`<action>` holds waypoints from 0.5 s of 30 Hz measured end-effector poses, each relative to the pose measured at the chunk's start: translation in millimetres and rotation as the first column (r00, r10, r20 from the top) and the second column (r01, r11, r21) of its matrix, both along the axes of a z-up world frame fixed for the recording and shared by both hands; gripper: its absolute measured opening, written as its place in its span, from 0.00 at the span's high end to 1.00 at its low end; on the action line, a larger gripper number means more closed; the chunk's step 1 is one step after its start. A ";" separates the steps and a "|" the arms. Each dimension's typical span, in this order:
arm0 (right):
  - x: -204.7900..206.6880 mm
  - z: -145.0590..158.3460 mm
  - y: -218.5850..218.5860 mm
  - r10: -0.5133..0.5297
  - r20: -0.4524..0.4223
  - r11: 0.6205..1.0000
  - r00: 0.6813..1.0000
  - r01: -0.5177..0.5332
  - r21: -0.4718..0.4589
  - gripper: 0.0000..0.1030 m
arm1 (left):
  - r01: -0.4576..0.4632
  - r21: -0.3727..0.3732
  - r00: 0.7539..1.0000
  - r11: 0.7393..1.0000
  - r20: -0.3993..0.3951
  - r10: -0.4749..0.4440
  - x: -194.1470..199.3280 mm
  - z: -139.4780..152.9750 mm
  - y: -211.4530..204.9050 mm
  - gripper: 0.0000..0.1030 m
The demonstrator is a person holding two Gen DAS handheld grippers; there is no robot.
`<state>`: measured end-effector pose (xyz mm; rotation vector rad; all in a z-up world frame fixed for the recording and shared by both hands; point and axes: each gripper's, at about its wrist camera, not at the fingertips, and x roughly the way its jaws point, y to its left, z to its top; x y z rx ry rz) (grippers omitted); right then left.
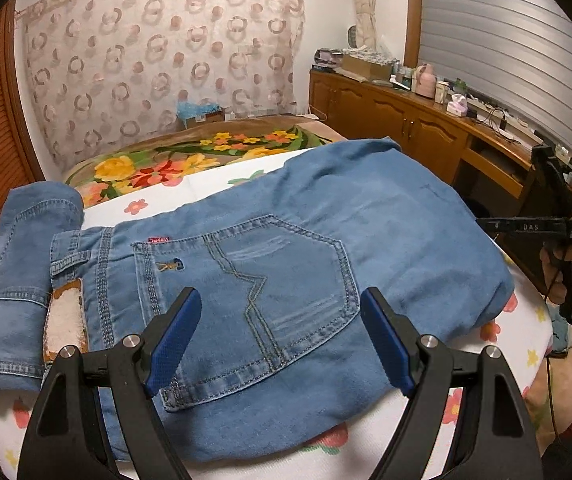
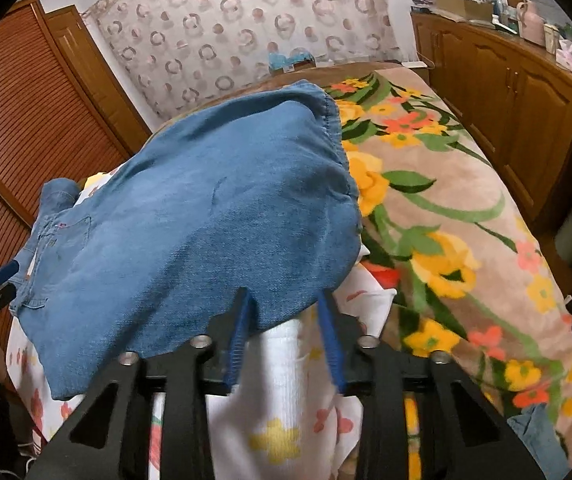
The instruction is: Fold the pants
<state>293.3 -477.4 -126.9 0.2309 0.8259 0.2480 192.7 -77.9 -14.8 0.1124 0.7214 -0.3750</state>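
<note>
Blue denim pants (image 1: 286,248) lie folded on a white flowered cloth on the bed, back pocket up, waistband to the left. They also show in the right wrist view (image 2: 190,216). My left gripper (image 1: 282,336) is open and empty, hovering above the back pocket near the front edge. My right gripper (image 2: 286,320) is open, its blue pads either side of the folded edge of the pants, not clamped. It also shows in the left wrist view (image 1: 534,227) at the right end of the pants, held in a hand.
A floral blanket (image 2: 446,208) covers the far bed. A white flowered cloth (image 1: 366,460) lies under the pants. A wooden cabinet (image 1: 406,120) with several small items runs along the right. A louvred wooden door (image 2: 18,120) stands left. A patterned curtain (image 1: 158,52) hangs behind.
</note>
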 end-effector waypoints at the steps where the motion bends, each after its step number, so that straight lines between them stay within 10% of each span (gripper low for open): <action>1: -0.4 -1.2 -0.5 0.001 0.003 1.000 1.000 -0.001 0.001 0.78 | -0.002 0.001 1.000 1.000 -0.002 0.002 -0.1 -0.5 0.4 0.20; 5: 0.7 -1.0 -2.9 -0.006 0.034 1.000 0.999 0.006 -0.018 0.96 | -0.007 0.008 1.000 1.000 -0.004 0.007 -1.8 -2.4 1.5 0.20; 15: -16.9 51.0 7.5 -0.005 0.191 0.995 0.982 0.023 -0.097 0.98 | -0.016 -0.007 1.000 1.000 0.007 0.016 -8.8 0.8 12.6 0.20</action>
